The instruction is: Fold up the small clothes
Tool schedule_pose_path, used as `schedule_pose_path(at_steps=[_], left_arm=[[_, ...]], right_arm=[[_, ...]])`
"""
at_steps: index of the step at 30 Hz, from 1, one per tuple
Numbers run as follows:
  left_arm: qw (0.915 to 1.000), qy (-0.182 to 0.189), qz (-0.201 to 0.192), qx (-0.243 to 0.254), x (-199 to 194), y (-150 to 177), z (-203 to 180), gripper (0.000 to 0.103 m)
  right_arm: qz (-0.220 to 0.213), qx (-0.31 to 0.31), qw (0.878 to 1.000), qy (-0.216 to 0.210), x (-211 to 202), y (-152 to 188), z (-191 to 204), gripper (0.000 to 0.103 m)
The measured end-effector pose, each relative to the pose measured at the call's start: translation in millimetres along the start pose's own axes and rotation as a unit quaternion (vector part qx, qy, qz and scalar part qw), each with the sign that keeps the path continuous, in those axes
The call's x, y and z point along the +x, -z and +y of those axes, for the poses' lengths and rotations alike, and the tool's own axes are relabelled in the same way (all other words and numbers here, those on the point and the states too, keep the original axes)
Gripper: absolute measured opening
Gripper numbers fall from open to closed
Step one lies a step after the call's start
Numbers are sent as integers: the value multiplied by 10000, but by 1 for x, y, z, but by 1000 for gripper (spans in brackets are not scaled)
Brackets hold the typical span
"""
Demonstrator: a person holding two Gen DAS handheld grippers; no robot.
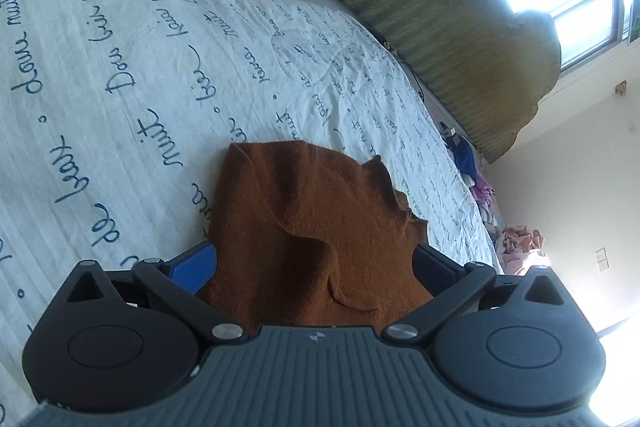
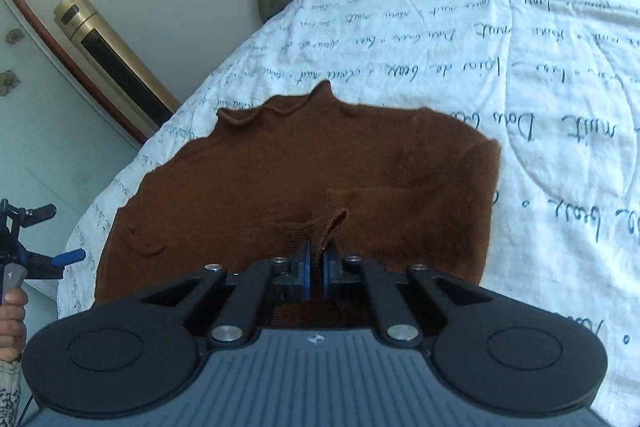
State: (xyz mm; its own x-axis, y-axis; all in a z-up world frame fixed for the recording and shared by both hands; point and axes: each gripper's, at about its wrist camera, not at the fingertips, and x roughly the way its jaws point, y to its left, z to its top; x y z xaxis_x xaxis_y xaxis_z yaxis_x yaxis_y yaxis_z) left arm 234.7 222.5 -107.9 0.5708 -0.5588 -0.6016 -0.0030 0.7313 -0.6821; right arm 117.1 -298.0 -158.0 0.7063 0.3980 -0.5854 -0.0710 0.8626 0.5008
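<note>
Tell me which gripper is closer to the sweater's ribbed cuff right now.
Right. The right gripper is shut on the ribbed cuff of the brown sweater. The left gripper is open, straddling another part of the sweater, no cuff visible there.

Your left gripper point(image 1: 314, 263) is wide open, its two blue fingers point(image 1: 196, 265) far apart on either side of the brown sweater point(image 1: 304, 219). Your right gripper point(image 2: 316, 269) is squeezed tight on a fold of it. Your left hand point(image 2: 12, 323) grips a handle
</note>
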Motion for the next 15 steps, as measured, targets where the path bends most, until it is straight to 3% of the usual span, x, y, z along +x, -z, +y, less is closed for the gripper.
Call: schedule_pose_path(at_steps=[5,12,13,15], left_arm=[[9993,260,132,219,21,13,-19,103],[9949,-549,263,805,62,28,-15,103],[9931,-623,200,972,64,31,-14,103],[9892,-697,133,1280,61,36,-15,103]], right_arm=[[-273,-267,9992,139,-31,-12,14,5],[-344,-34,9969,704,-26,-7,-14,5],[-368,144,9973,624,-23,-5,-22,6],[-189,750,9969,-128,-18,-3,-42,8]])
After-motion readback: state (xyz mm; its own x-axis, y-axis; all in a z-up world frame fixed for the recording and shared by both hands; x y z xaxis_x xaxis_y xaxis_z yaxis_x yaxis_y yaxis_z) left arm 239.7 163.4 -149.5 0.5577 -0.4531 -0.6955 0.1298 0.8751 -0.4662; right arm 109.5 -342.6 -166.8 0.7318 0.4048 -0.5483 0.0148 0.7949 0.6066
